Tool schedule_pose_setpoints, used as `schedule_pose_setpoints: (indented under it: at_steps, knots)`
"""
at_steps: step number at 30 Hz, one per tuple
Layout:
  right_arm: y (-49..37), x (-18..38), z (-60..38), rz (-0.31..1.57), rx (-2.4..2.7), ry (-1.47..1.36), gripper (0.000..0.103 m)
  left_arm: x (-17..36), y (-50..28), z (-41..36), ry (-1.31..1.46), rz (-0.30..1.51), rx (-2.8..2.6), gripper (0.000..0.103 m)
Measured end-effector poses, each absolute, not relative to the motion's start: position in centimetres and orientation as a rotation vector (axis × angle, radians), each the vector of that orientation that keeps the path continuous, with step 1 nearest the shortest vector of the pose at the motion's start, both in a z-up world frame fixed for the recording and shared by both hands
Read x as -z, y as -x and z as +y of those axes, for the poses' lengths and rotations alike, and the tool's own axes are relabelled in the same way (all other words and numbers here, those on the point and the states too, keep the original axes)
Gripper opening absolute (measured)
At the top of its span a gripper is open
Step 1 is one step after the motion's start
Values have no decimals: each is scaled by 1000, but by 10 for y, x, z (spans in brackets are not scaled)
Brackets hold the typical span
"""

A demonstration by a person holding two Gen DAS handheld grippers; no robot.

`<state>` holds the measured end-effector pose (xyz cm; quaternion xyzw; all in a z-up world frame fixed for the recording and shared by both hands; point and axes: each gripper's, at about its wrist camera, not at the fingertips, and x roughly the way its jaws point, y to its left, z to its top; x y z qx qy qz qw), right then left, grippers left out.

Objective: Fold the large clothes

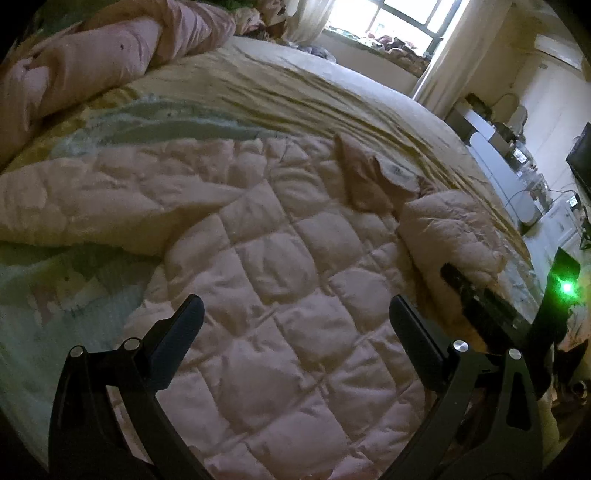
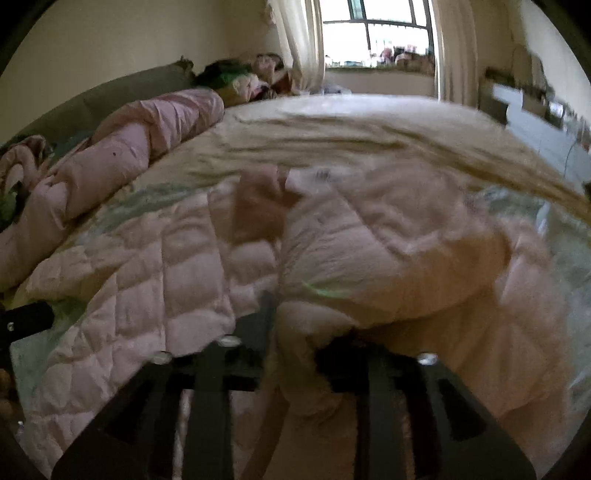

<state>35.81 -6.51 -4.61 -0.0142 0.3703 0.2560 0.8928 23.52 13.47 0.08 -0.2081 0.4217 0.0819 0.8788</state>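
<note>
**Two grippers over a pink quilted coat on a bed**

The left gripper [image 1: 295, 314] is hovering with its two black fingers [image 1: 184, 325] spread wide and released, nothing lying between them. Directly beneath the gap, a pale pink, diamond-quilted padded coat [image 1: 280, 266] is lying spread across the bed, its stitched squares puffing up softly and its surface creasing in shallow wrinkles.

The right gripper [image 2: 295, 332] is sitting low against the same pale pink coat [image 2: 177, 266]. A thick fold of the padded fabric is bunching between its two black fingers [image 2: 267, 306], and the picture is blurring here, so I cannot tell whether the pads are pressing on the cloth or standing loose beside it. In the left wrist view the right gripper [image 1: 480, 295] is showing at the coat's right edge, with a green light glowing just beside it.

Further out, one part of the coat, a sleeve or side panel [image 2: 388, 236], is folding over the body on the right. At the coat's far end, a collar flap [image 1: 365, 173] is turning up, showing a small white label. The coat is resting near the front of a mattress covered by a wrinkled beige sheet [image 1: 295, 92]. A rolled pink duvet [image 1: 92, 62] is lying along the far left of the bed. Beyond, a bright window [image 2: 373, 33] with cream curtains is lighting the room.
</note>
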Motion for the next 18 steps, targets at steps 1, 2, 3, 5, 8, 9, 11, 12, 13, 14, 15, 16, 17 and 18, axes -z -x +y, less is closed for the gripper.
schedule_pose_setpoints:
  at_steps: [1,2,3,5,8,9,11,12,13,14,15,16,17,18]
  knots:
    - [-355,46,-66,771,-539,13,43,2,-235,135,438,881,-171,94]
    - [-354,46,-66,771,-540,5,52,4,-234,136,443,883,-173,94]
    - [-352,44,-68,773,-534,-14,57,5,-234,137,449,884,-173,94]
    - [-349,41,-75,764,-508,-76,59,8,-233,139,468,884,-167,94]
    - [-348,33,-88,738,-473,-180,38,8,-231,141,482,879,-159,94]
    - [-348,31,-91,738,-468,-201,23,7,-230,142,484,876,-158,94]
    - [-348,27,-92,740,-491,-218,21,4,-229,144,500,865,-150,94]
    - [-345,25,-86,732,-510,-190,21,3,-229,144,507,860,-147,94]
    - [-342,23,-79,722,-529,-146,20,1,-229,145,521,852,-141,94]
    - [-338,23,-73,717,-549,-107,20,0,-228,146,533,845,-135,94]
    - [-336,22,-69,712,-561,-79,20,0,-228,147,539,841,-131,94]
    - [-332,22,-62,706,-583,-44,20,-1,-227,148,547,837,-125,94]
    - [-330,23,-58,705,-597,-22,20,-2,-226,148,550,835,-123,94]
    - [-328,24,-53,704,-607,3,20,-2,-226,149,557,833,-121,94]
